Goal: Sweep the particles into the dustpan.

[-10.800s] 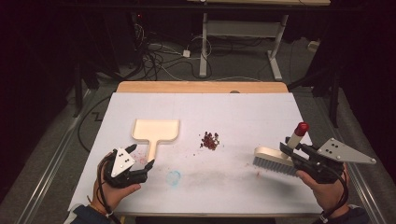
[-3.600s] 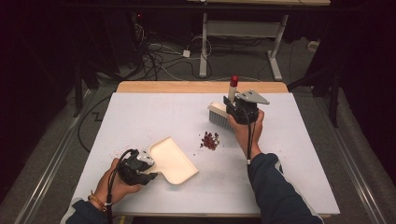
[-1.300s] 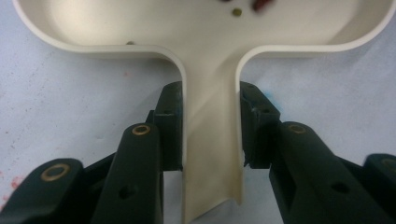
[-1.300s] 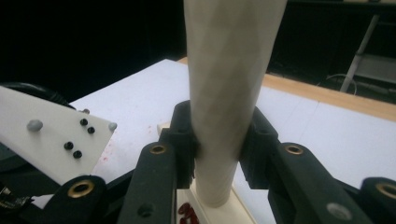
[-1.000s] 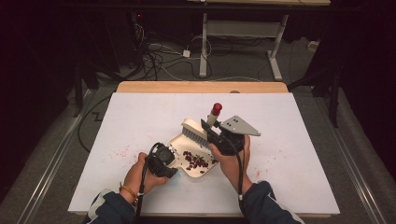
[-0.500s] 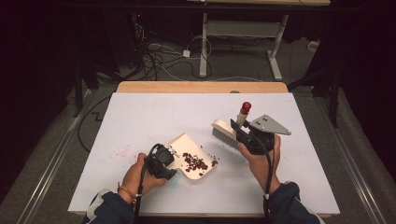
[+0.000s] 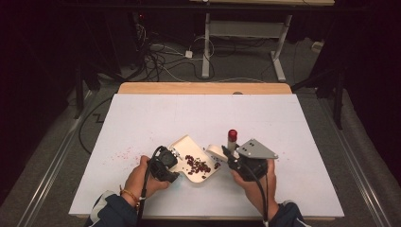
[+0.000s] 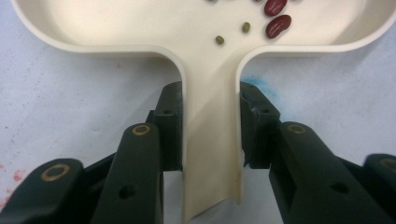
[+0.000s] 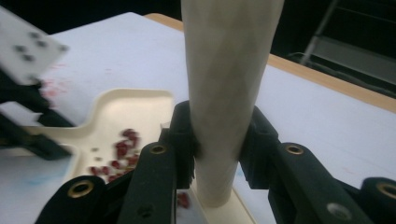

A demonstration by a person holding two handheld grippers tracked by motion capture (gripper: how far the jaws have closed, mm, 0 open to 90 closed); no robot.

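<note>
A cream dustpan lies near the table's front, with dark red beans piled in it. My left gripper is shut on the pan's handle, its pads pressing both sides, and a few beans lie beyond it. My right gripper is shut on the cream handle of a brush, which stands upright with its red tip on top. The brush head sits at the pan's right edge. In the right gripper view the pan and its beans lie just left of the handle.
Faint pink stains mark the white table cover left of my left hand. A wooden strip runs along the far table edge. Cables and a desk frame lie on the floor beyond. White cover stretches out on the far and right sides.
The right gripper swung the brush out to the right, then brought it back left and nearer, to the pan's right edge. The left gripper and pan stayed put.
</note>
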